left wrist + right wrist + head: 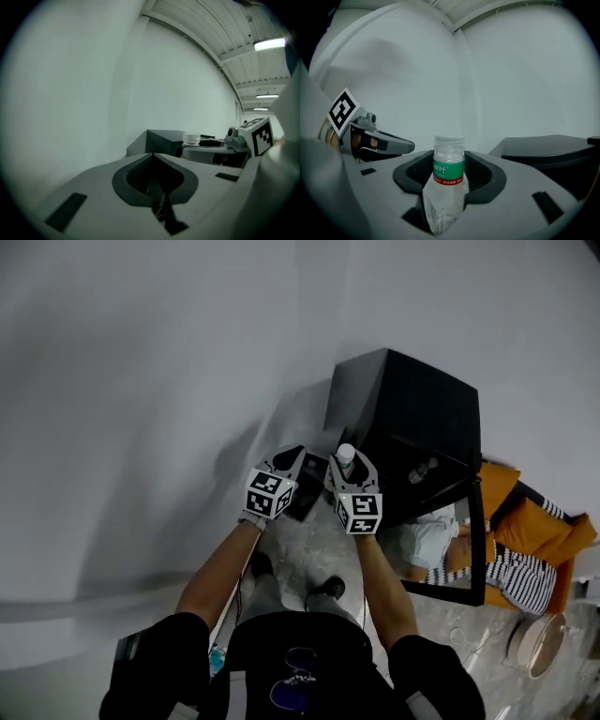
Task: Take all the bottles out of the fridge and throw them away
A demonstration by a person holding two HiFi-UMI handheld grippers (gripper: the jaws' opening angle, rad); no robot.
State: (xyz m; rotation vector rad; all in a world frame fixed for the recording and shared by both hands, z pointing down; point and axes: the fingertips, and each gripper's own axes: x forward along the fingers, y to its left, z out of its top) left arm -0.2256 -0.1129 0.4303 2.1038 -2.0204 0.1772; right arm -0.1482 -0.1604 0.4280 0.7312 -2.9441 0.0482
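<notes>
I have one bottle (448, 173) out of the fridge (412, 409), clamped in my right hand-held gripper (349, 472) just beside the fridge's front corner. Throwing it away is not yet done, and I judge something small may be left inside. The bottle stands upright, long axis vertical, cap up. My left hand-held gripper (152, 157), jaws together and empty, sits farther from the fridge.
</notes>
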